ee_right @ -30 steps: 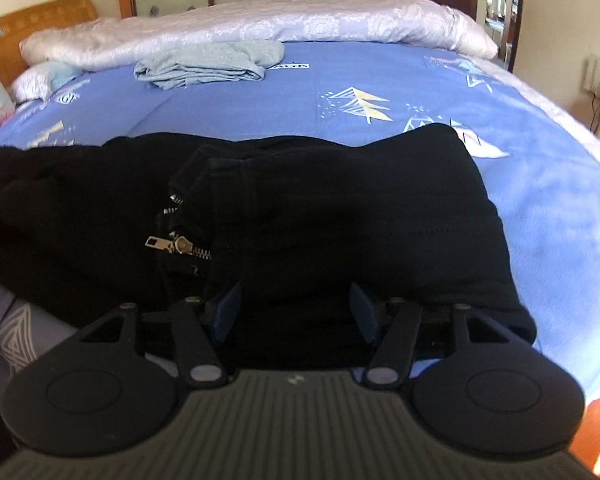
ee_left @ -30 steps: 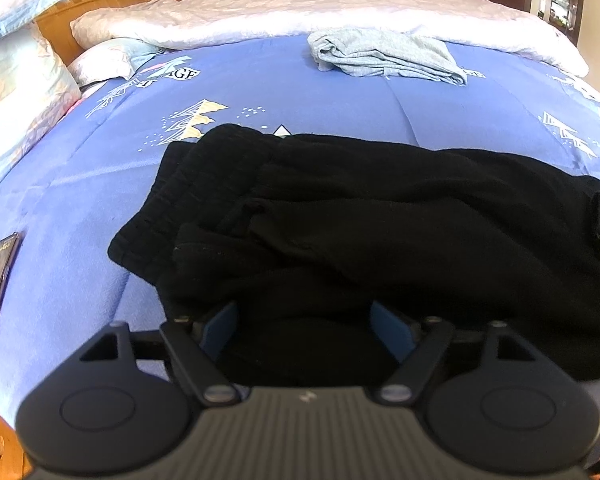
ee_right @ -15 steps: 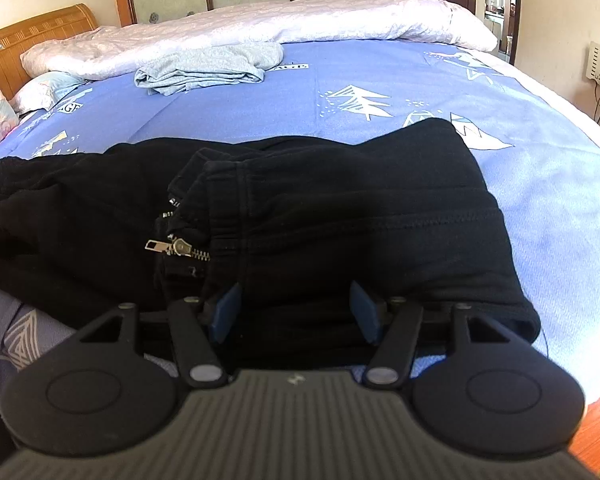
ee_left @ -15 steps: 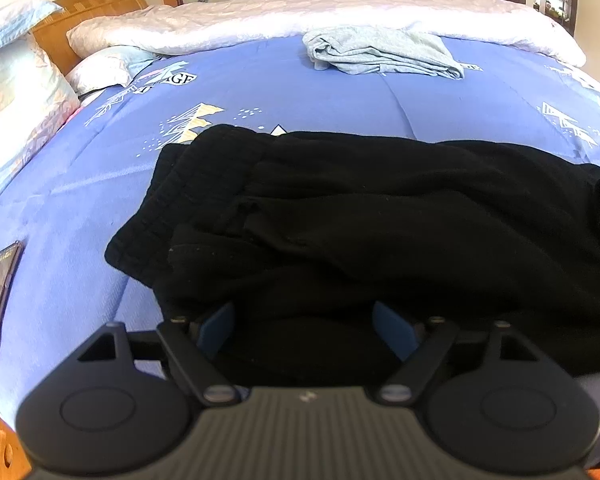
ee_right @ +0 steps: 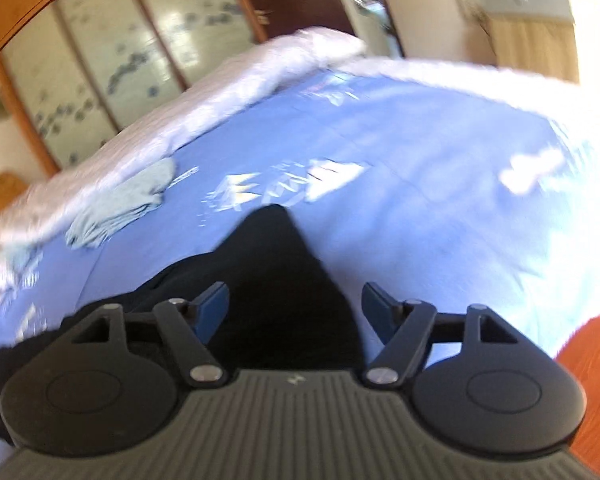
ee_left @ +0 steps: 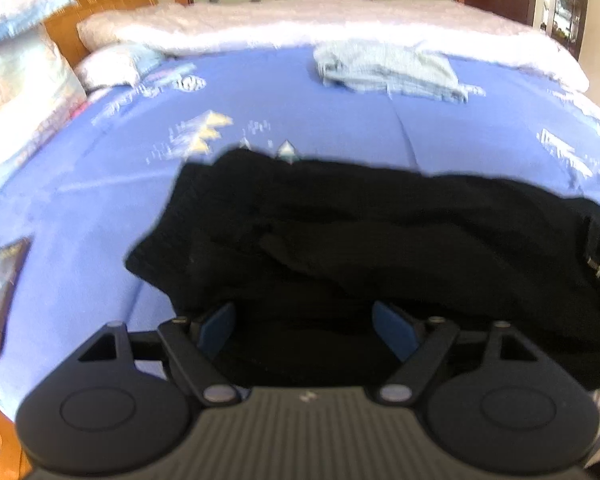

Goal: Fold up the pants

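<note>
1. Blue printed bedspread [ee_left: 100, 200]: fills both views.
2. Black pants [ee_left: 360, 240]: crumpled, centre of left view; a dark peak in right view.
3. Light-blue folded garment [ee_left: 388, 68]: 12 o'clock.
4. Left gripper [ee_left: 306, 328]: fingers apart, over the pants' near edge.
5. Right gripper [ee_right: 296, 312]: fingers apart, straddling the peak; view tilted.
6. Phone [ee_left: 0, 284]: 9 o'clock.

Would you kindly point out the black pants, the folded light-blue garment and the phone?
black pants [ee_left: 360, 240]: left wrist view, middle of the cloth.
light-blue garment [ee_left: 388, 70]: left wrist view, top layer.
phone [ee_left: 0, 284]: left wrist view, screen.
</note>
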`<state>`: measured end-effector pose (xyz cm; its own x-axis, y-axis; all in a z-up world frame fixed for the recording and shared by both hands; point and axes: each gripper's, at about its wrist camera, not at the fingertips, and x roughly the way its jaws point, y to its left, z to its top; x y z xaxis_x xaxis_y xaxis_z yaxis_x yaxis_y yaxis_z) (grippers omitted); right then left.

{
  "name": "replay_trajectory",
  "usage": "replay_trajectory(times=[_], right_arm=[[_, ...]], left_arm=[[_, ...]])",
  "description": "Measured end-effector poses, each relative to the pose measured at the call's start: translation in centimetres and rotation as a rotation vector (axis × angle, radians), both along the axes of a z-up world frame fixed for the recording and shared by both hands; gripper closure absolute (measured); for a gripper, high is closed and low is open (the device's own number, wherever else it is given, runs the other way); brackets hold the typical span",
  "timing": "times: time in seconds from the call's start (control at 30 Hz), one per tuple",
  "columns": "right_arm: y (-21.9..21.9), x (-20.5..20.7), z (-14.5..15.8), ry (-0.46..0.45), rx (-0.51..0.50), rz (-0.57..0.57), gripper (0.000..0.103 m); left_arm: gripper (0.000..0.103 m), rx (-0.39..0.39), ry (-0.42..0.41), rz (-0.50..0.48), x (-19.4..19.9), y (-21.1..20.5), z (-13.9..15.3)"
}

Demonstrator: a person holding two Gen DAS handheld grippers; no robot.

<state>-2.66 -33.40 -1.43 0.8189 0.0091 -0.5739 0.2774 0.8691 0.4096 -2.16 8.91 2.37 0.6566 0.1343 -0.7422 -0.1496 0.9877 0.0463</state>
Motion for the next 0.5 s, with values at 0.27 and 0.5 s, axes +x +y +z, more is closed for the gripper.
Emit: replay_trajectory(times=[0.27,0.5], right_arm=[[4.0,1.6,-0.5,0.048,-0.080,0.168,0.086],[13.0,0.4,4.4,-0.139,-0.232,0.463,0.087]], left_arm=[[0.024,-0.131,-0.042,-0.167,0.9,-3.9,4.6],[0.019,-0.350,0.047,-0.490,5.7,-12.2,8.0]])
